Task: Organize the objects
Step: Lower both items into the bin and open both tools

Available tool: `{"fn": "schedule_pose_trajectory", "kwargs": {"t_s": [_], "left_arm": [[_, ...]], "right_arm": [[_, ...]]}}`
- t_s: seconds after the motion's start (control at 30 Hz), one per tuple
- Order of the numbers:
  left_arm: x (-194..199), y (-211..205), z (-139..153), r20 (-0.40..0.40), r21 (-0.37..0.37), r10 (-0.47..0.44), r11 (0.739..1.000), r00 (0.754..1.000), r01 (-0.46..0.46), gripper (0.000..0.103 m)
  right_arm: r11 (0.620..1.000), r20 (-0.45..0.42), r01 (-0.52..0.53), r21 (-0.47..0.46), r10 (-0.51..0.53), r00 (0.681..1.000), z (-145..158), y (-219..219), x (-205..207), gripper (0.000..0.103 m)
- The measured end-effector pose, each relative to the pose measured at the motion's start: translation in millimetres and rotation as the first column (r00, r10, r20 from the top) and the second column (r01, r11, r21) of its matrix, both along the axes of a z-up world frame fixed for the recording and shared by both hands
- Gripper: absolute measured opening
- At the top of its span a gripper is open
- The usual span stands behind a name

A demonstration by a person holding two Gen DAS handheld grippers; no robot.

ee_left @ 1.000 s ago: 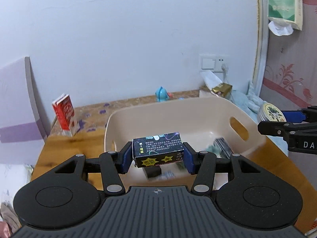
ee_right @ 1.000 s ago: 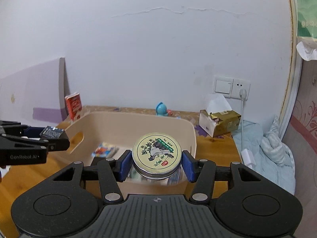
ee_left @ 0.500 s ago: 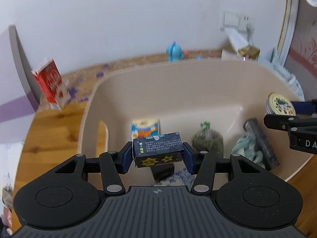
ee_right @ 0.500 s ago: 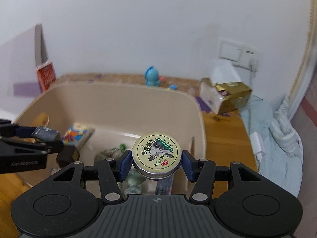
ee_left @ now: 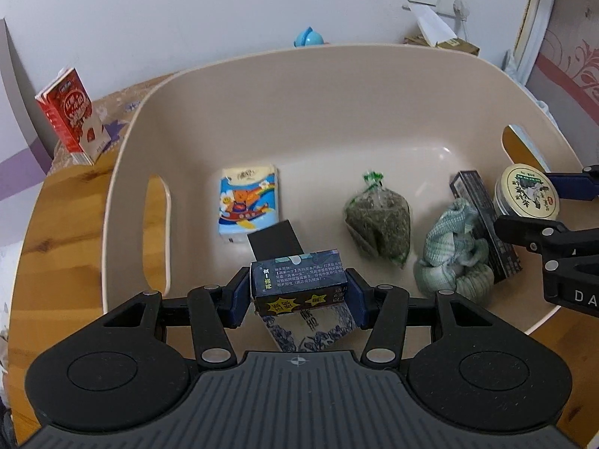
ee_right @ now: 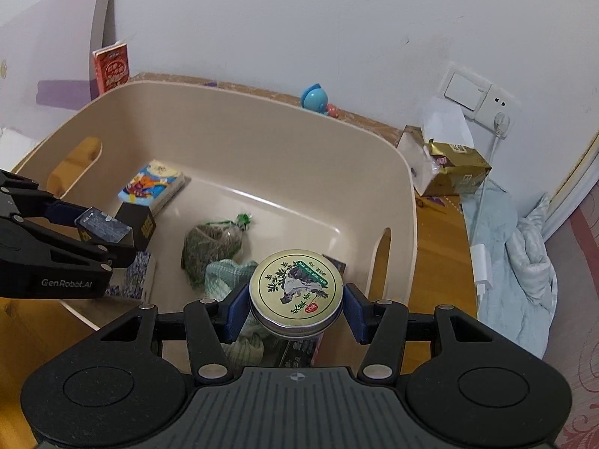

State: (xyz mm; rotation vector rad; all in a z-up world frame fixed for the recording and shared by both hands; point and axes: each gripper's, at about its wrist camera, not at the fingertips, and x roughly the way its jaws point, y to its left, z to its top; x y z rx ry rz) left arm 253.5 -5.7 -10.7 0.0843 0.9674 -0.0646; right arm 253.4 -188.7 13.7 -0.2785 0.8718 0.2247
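My left gripper (ee_left: 298, 288) is shut on a small dark box (ee_left: 299, 276) and holds it over the near left part of the beige bin (ee_left: 322, 71). My right gripper (ee_right: 295, 308) is shut on a round tin (ee_right: 295, 286) with a plant picture on its lid, over the bin's near right side. The tin also shows in the left wrist view (ee_left: 527, 191), and the dark box in the right wrist view (ee_right: 103, 226). In the bin lie a colourful tissue pack (ee_left: 248, 202), a bag of dried herbs (ee_left: 378, 220), a green cloth (ee_left: 453, 250), a long black box (ee_left: 485, 220) and a blue-and-white patterned box (ee_left: 310, 327).
The bin stands on a wooden table (ee_left: 56, 232). A red carton (ee_left: 69, 110) stands at the back left by the wall. A blue toy (ee_right: 314, 99) and a gold tissue box (ee_right: 445, 162) sit behind the bin. A light blue cloth (ee_right: 516, 262) lies to the right.
Both grippers have moved forward and tilted down over the bin, each still holding its object. The bin's inside has come into fuller view.
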Motion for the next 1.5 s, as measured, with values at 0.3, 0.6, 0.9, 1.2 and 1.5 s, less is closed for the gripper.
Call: {"fn": "schedule_pose_trajectory", "kwargs": {"t_s": [0.3,0.6,0.9,1.2,1.5], "left_arm": [[-20.7,-6.5,-0.5,0.006,0.000,-0.014,1.000,1.000,0.014,0.054],[-35.1,-10.9,-1.2,0.031,0.008,-0.011,1.000,0.999,0.011,0.063],[-52.3,-15.0,11.2,0.182,0.002,0.000,1.000,0.983,-0.001,0.074],[-115.2,-23.4,43.4,0.373,0.010,0.011,1.000,0.928,-0.016,0.091],[-170.0,-28.1,18.9,0.366,-0.072,0.061,0.997,0.929,-0.037,0.095]], "right_arm": [[1.000,-0.015,0.003,-0.006,-0.003,1.000,0.1,-0.9,-16.1,0.059],[1.000,0.002,-0.001,0.012,0.001,1.000,3.1,-5.1,-28.8,0.072],[0.992,0.137,0.044,0.122,-0.061,0.989,17.3,-21.1,-53.5,0.086],[0.964,0.265,0.070,0.258,-0.140,0.954,42.5,-55.6,-111.4,0.103],[0.970,0.188,0.070,0.231,-0.115,0.975,8.1,-63.2,-144.9,0.103]]}}
